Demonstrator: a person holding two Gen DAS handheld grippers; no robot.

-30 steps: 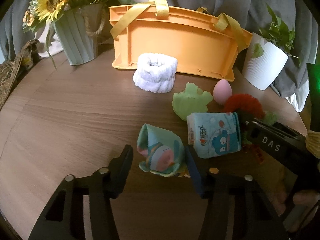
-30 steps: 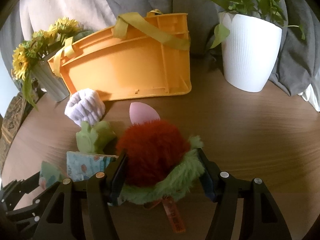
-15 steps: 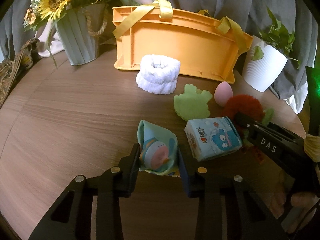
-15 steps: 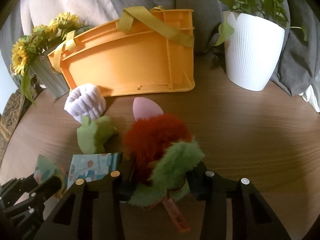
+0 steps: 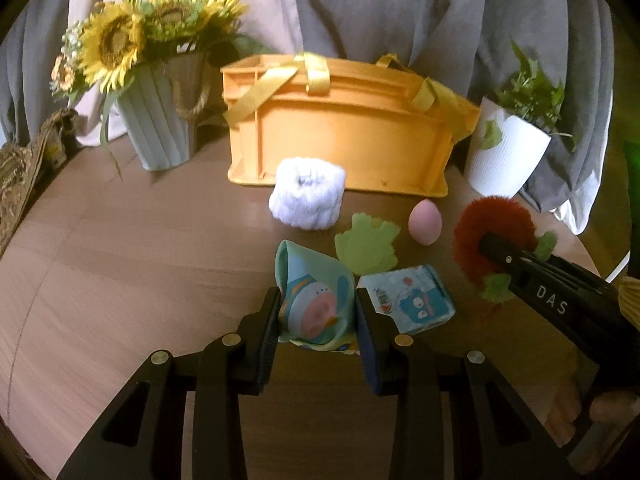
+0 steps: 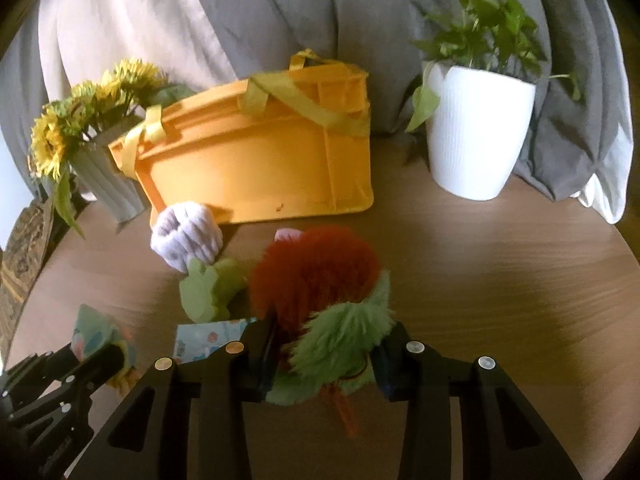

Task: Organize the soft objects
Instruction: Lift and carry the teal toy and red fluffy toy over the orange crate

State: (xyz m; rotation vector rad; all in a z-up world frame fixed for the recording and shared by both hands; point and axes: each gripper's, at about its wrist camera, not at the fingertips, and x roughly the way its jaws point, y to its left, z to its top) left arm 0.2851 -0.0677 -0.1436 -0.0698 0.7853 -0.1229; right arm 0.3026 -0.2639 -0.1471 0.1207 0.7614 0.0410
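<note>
My left gripper (image 5: 316, 320) is shut on a folded cartoon-print cloth (image 5: 316, 300), lifted above the wooden table. My right gripper (image 6: 326, 356) is shut on a red and green fuzzy plush toy (image 6: 320, 280), also raised; it shows in the left wrist view (image 5: 492, 232). On the table lie a white fluffy wristband (image 5: 306, 198), a green frog-shaped sponge (image 5: 366, 242), a pink egg-shaped sponge (image 5: 425, 222) and a small blue tissue pack (image 5: 412, 300). An orange basket (image 5: 344, 144) with yellow straps stands behind them.
A grey vase of sunflowers (image 5: 156, 120) stands at the back left. A white pot with a green plant (image 6: 476, 136) stands at the back right. Grey and cream curtains hang behind. A patterned cloth (image 5: 20, 176) lies at the left table edge.
Both grippers closed, the left on the cartoon cloth and the right on the plush toy, then lifted them off the table. The views now look more level at the basket.
</note>
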